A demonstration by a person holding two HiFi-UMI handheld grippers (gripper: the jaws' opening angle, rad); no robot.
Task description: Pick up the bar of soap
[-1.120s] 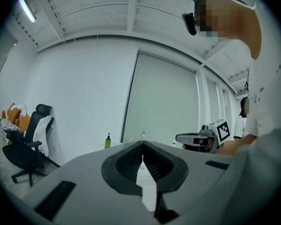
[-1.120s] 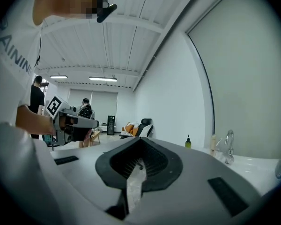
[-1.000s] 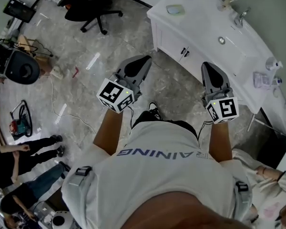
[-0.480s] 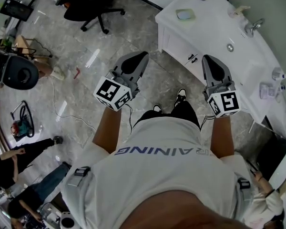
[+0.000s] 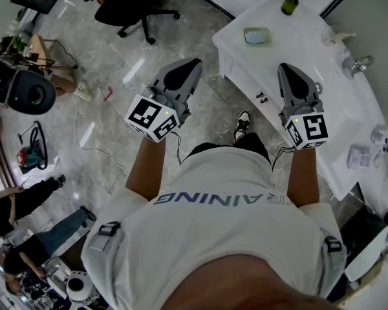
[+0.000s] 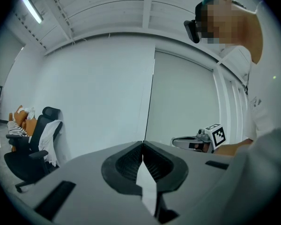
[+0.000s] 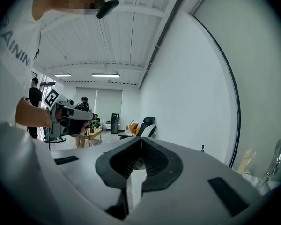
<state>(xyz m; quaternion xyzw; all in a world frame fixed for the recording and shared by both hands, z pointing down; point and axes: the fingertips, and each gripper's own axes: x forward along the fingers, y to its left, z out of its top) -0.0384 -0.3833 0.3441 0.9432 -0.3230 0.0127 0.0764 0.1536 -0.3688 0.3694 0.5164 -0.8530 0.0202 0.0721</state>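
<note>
At the near edge of the white desk (image 5: 297, 37), the person stood closer than a second before: a shoe (image 5: 242, 124) had stepped forward, and the desk, which had sat higher and farther off in the head view, had drawn down beneath the arms. The right claw (image 5: 287, 71) now hung over the desk's front edge, while the left claw (image 5: 189, 68) hung above the floor beside it. The approach seemed under way but the reach not yet begun. The bar of soap (image 5: 257, 36), pale and apparently lying in a shallow dish, lay untouched towards the back of the desk, well apart from both claws, with a dark green bottle (image 5: 289, 3) behind it and the tap (image 5: 359, 63) off to its right. Each gripper view showed its own jaws pressed together with nothing between them, so the right claw would likely have to open before it closed on the soap. The only legible writing was "RAINING" across the person's shirt (image 5: 220, 200); the bottle's label was too small to read.
</note>
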